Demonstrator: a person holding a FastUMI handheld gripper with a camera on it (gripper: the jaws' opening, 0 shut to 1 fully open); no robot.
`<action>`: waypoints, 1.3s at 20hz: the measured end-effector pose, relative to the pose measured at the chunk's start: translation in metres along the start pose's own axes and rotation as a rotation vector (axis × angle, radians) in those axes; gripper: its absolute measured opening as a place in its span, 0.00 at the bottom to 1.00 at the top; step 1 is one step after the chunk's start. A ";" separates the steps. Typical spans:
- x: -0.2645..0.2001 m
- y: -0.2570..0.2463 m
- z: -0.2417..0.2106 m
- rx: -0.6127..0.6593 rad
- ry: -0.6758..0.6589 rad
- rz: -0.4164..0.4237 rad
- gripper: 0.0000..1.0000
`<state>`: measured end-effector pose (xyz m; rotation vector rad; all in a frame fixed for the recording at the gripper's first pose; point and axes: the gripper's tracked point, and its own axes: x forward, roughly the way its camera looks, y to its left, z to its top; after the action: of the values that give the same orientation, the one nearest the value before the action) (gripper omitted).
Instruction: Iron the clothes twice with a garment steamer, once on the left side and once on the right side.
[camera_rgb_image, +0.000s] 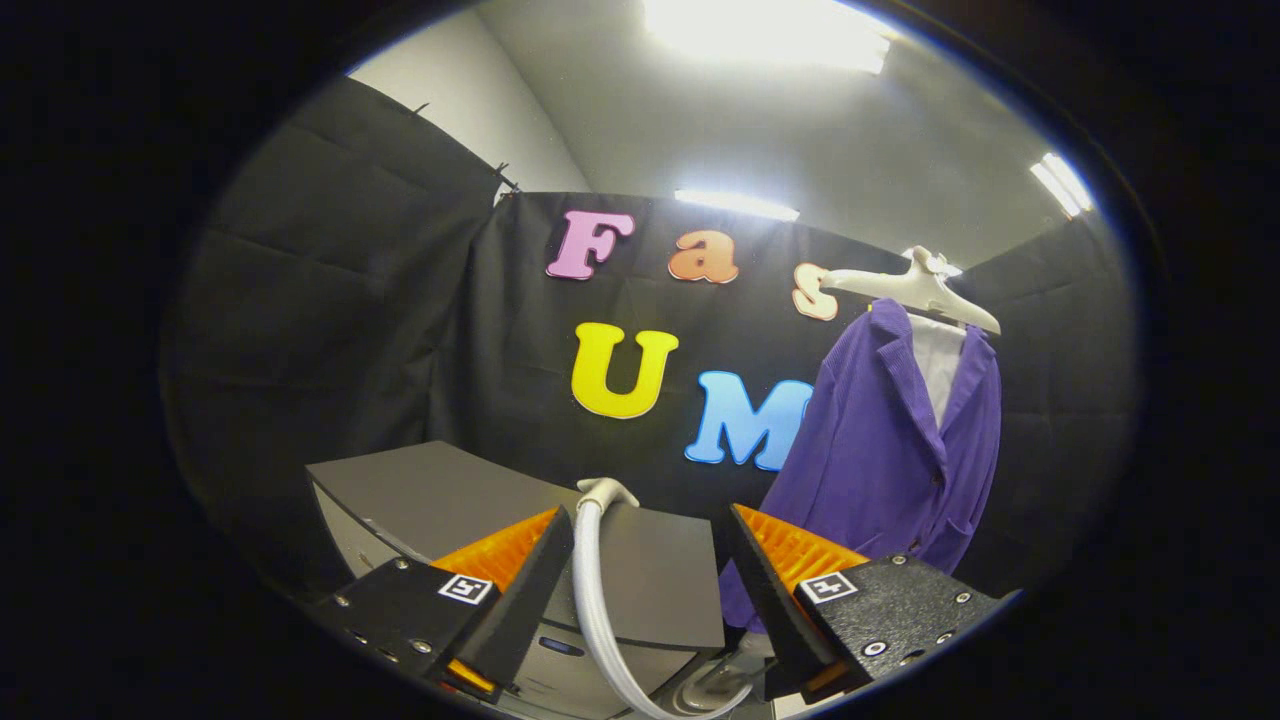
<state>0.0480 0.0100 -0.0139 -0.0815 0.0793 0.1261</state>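
A purple jacket (890, 450) over a white shirt (938, 365) hangs on a pale hanger (915, 287), beyond my right finger and in front of the booth's black wall. Just ahead of my fingers stands the steamer's grey box-shaped base (470, 500). Its pale ribbed hose (592, 600) rises from a fitting on the base and curves down between my fingers toward a metal part low in the gap. My gripper (650, 525) is open, its fingers wide apart and pressing on nothing. The hose runs close along the left finger.
Black cloth walls close the booth on the left, back and right. Bright ceiling lights (770, 35) shine overhead. The steamer base fills the space low and to the left, and the jacket hangs to the right of it.
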 end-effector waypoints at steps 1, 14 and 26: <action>-0.003 0.006 0.004 -0.006 -0.009 0.031 0.95; -0.029 -0.012 0.040 0.177 -0.042 0.161 0.95; 0.142 -0.029 0.018 0.285 0.171 0.000 0.95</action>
<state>0.1935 0.0006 -0.0054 0.1922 0.2672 0.1065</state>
